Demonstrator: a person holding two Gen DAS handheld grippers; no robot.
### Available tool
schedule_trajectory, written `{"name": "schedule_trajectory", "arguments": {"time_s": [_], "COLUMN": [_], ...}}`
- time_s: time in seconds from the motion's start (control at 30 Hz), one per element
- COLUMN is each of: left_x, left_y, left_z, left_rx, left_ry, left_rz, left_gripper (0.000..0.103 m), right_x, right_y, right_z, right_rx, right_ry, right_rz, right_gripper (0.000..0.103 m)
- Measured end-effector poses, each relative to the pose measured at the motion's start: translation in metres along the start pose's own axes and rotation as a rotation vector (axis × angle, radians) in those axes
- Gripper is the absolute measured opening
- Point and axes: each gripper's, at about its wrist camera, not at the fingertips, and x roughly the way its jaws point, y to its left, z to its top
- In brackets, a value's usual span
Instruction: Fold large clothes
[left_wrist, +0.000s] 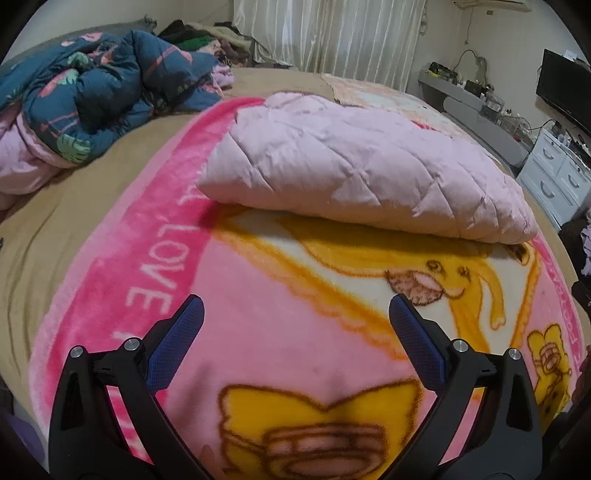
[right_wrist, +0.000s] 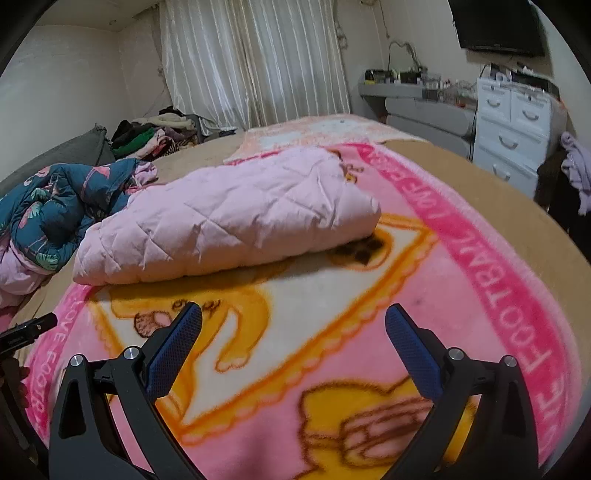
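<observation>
A pink cartoon blanket (left_wrist: 258, 332) is lying spread over the tan bed (left_wrist: 74, 214). A blue flowered quilt (left_wrist: 103, 88) is sitting crumpled near dark piled clothes (right_wrist: 147, 136). White drawers (right_wrist: 513, 122) are standing beside curtains (right_wrist: 255, 62).

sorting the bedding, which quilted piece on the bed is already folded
The plain pale pink quilted garment lying on the cartoon blanket; it sits as one neat flat bundle, whereas the dark blue floral quilt is a crumpled heap beside it.

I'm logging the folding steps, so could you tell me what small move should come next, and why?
Probably bring both grippers forward to the near edge of the pink quilted jacket. It lies already folded on the cartoon blanket, while the left gripper and the right gripper hover short of it over the blanket, jaws open and empty.
</observation>
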Motion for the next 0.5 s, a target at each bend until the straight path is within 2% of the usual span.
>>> {"name": "schedule_trajectory", "arguments": {"time_s": [0.2, 0.37, 0.5], "left_x": [0.015, 0.032, 0.048], "left_y": [0.002, 0.0, 0.001], "left_z": [0.004, 0.015, 0.024], "left_rx": [-0.026, -0.036, -0.068], "left_ry": [0.023, 0.059, 0.084], "left_rz": [-0.026, -0.039, -0.064], "left_gripper": [0.094, 0.094, 0.094], "right_x": [0.022, 0.038, 0.052], "right_y": [-0.011, -0.02, -0.022], "right_z": [-0.001, 0.007, 0.016], "right_rx": [0.097, 0.194, 0.222], "right_ry": [0.056, 0.07, 0.077], "right_rz": [0.017, 0.035, 0.036], "right_gripper": [0.099, 0.099, 0.099]}}
